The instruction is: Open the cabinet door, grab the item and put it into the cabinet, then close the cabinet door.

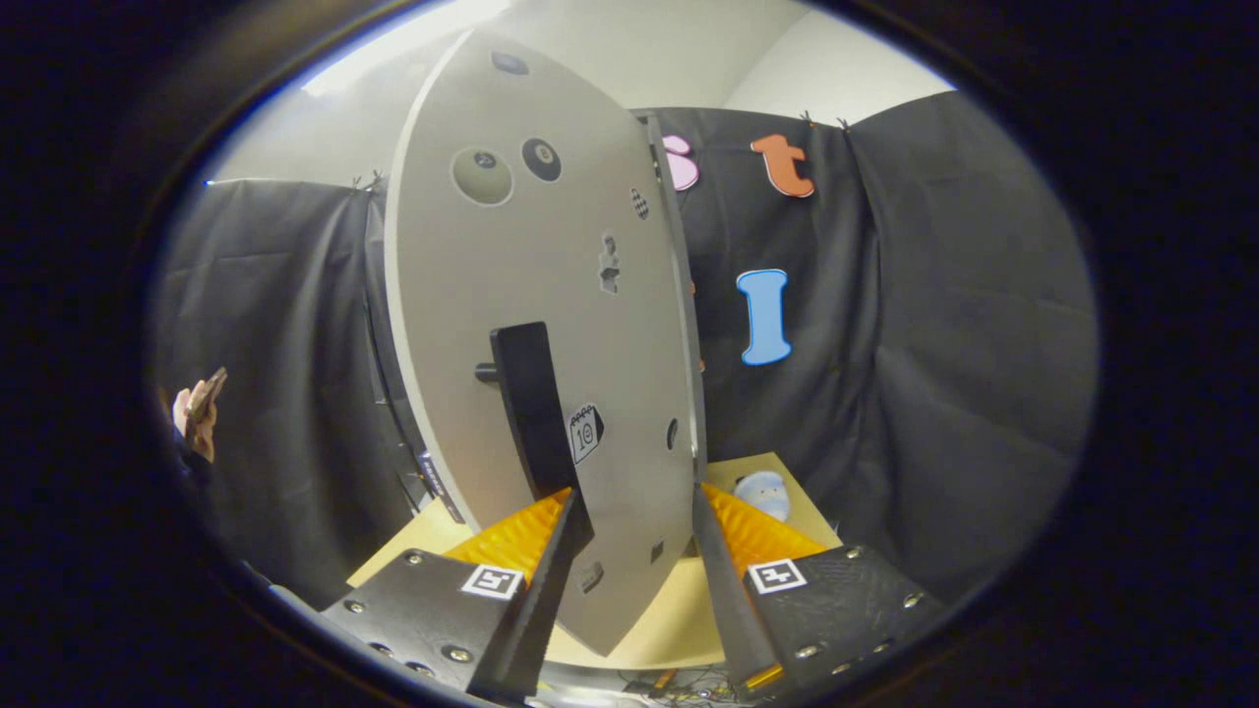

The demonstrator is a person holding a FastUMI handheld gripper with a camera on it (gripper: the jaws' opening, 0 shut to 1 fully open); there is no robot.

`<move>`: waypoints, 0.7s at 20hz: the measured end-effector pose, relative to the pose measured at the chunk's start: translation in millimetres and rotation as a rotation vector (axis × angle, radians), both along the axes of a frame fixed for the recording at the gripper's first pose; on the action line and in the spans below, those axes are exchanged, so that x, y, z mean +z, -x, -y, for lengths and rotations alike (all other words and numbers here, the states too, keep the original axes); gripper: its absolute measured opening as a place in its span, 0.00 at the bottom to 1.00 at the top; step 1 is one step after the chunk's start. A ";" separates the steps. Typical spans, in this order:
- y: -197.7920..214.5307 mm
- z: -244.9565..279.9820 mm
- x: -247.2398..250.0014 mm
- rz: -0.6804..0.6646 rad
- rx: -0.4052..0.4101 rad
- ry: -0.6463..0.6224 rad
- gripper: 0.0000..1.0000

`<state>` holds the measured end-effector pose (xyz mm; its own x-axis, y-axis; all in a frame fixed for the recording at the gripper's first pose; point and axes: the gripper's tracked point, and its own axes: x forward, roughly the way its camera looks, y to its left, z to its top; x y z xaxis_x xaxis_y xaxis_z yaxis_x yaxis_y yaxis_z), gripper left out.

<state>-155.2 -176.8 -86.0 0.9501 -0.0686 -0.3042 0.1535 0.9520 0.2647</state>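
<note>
Layout as I see it from the gripper (pixel 634 551): the cabinet door (pixel 492 324) stands upright just ahead, its lower part reaching down between my two parted fingers. The door handle (pixel 531 403) projects from the door face, its lower end touching the left finger (pixel 541 580); the door's free edge lies beside the right finger (pixel 723 580). The table (pixel 679 610) lies below. On it, right of the door and beyond the right finger, sits the item (pixel 765 494). A hand (pixel 197 413) is far left.

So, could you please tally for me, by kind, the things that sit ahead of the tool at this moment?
Cabinet doors: 1, between the open tool fingers
Door handles: 1
Pale blue items on the table: 1
Total: 3
</note>
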 end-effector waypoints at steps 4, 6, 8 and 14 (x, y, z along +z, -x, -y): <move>-12.1 -14.9 2.1 0.011 0.035 -0.014 0.69; -17.4 -25.6 1.8 0.016 0.054 -0.027 0.69; -26.7 -36.2 1.3 0.023 0.079 -0.045 0.69; -58.3 -76.1 10.5 0.071 0.166 -0.111 0.69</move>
